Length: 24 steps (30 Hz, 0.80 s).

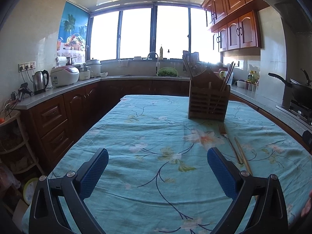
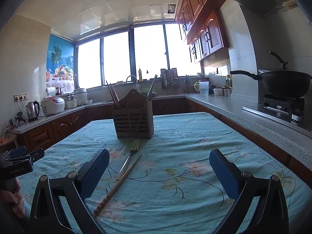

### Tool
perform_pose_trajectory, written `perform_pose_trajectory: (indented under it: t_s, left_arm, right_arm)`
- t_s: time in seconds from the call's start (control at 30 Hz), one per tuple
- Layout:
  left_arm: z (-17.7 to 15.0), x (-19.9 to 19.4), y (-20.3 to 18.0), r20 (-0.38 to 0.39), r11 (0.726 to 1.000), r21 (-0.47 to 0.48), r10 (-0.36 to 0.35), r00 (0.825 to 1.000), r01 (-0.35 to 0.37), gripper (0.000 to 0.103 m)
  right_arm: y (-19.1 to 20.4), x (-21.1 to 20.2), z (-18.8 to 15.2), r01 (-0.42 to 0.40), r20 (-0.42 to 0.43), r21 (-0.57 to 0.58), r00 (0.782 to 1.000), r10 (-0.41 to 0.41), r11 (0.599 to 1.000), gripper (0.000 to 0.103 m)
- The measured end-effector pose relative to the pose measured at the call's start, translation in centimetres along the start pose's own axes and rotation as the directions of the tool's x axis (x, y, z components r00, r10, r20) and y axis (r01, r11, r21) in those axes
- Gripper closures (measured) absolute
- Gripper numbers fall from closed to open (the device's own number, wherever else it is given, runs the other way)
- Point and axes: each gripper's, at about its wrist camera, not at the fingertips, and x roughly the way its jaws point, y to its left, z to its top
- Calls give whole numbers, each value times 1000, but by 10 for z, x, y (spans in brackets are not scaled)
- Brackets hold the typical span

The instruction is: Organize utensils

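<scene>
Both claws hang wide open and empty over the table, and the fork (image 2: 130, 158) and chopstick (image 2: 119, 185) lie touching just ahead-left of the right claw (image 2: 159, 160), handles toward it, tips pointing at the wooden holder (image 2: 133, 120), so it's nearer than the left claw (image 1: 158, 159).

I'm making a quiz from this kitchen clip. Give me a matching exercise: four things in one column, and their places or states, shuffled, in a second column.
Things:
1. fork
2. wooden holder
3. loose chopstick
4. right tool

Places or states:
A. stands upright on the tablecloth, chopsticks sticking out of it
B. open, holding nothing
C. lies flat, tines toward the holder
D. lies flat beside the fork, carved end nearest the camera

Pairs: 1-C, 2-A, 3-D, 4-B
</scene>
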Motion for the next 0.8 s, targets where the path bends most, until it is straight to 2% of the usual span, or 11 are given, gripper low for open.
perform_pose_trajectory:
  t_s: [0.8]
  left_arm:
    - [-7,0,-1,21,1000,30,5,1000,-6,1]
  right_arm:
    - [-4,-3,-2,8,17,-1,1000,-8,1000,0]
